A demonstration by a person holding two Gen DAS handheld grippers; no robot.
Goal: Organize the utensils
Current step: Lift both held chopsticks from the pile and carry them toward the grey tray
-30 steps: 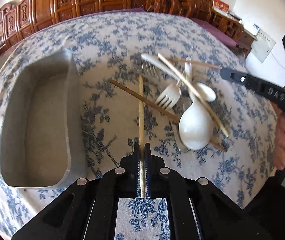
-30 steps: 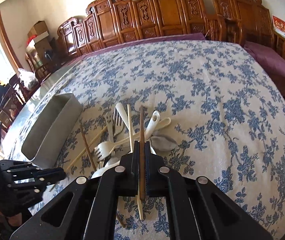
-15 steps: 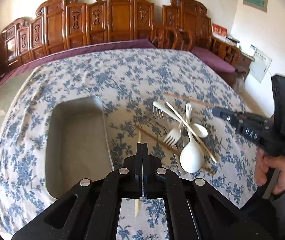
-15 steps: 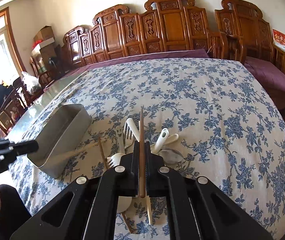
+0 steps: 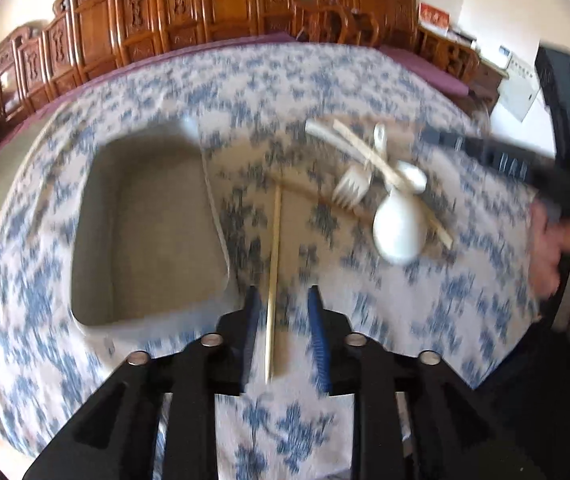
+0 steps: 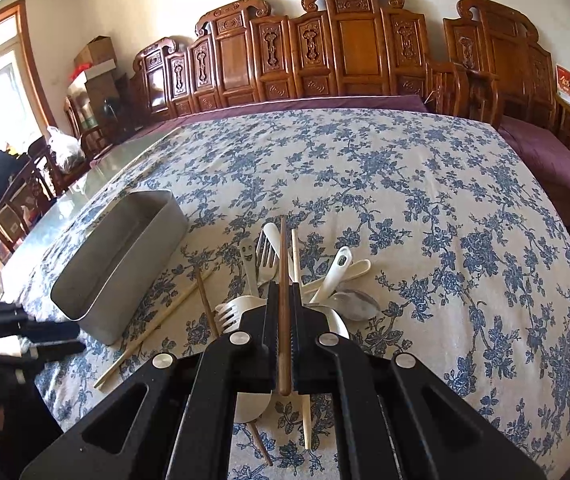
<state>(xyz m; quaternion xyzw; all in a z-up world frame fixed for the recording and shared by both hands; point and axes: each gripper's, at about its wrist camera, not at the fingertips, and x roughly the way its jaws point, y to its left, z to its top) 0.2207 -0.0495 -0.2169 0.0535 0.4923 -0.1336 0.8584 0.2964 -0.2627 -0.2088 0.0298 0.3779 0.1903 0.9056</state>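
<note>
Fingers of the left gripper [image 5: 283,312], low in the middle of its view, are opening, and a pale chopstick [image 5: 273,264] is lying loose between them on the cloth, just right of the tin [image 5: 141,224]. It looks light, stiff and slippery, so holding it near the middle seems best. That gripper is pointing steeply down. Further right, the right gripper [image 6: 283,312] is pinching a brown chopstick [image 6: 283,280] tight, above the pile [image 6: 325,292], tilting down.
</note>
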